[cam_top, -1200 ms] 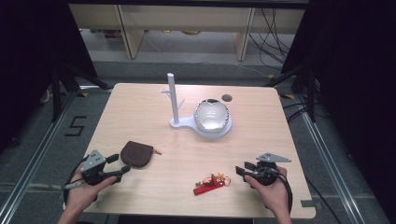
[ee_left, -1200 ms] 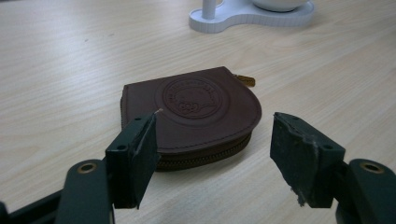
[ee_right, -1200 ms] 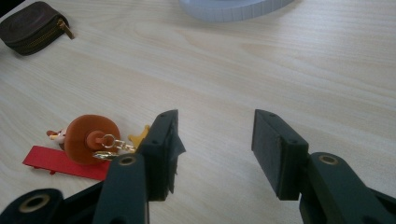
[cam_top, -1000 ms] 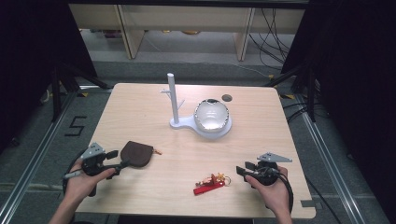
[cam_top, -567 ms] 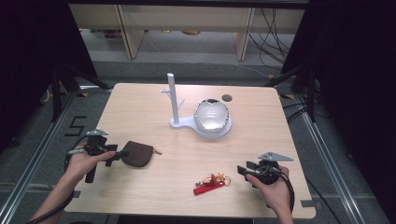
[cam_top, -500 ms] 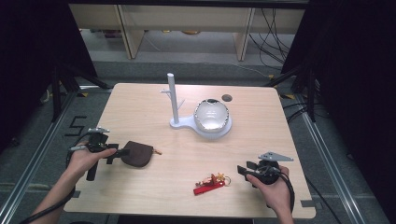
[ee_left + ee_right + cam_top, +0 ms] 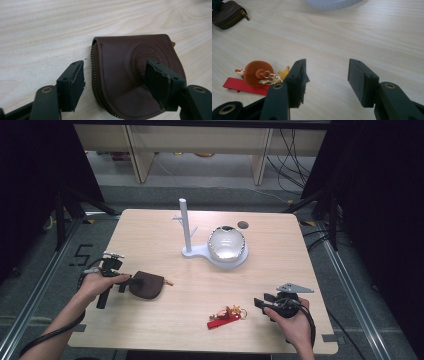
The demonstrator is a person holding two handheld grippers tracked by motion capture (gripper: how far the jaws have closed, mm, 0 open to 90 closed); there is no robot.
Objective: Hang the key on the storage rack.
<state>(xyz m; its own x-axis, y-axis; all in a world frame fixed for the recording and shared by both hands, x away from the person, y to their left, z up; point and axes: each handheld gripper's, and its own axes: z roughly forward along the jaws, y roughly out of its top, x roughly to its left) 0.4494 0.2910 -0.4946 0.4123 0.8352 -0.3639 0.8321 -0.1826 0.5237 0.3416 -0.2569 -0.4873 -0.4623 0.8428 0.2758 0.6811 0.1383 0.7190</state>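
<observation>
A brown zipped leather pouch (image 7: 146,285) lies on the left part of the wooden table (image 7: 280,265). My left gripper (image 7: 129,283) points at it from the left. In the left gripper view that gripper (image 7: 115,68) is open, one jaw over the pouch (image 7: 130,62) and the other over bare wood beside its zipper edge. A red keychain (image 7: 225,315) with an orange charm lies near the front edge. My right gripper (image 7: 258,303) sits just right of it, open and empty (image 7: 327,66), with the keychain (image 7: 255,75) to its left.
A white stand (image 7: 185,225) with a post rises mid-table, and a glassy round bowl (image 7: 227,244) rests on its base. A small dark disc (image 7: 243,225) lies behind the bowl. In the right gripper view the pouch (image 7: 225,13) lies far left.
My left hand has moved away from the front edge and swung round, so the left gripper now points at the pouch from its left. The right gripper has stayed put.
</observation>
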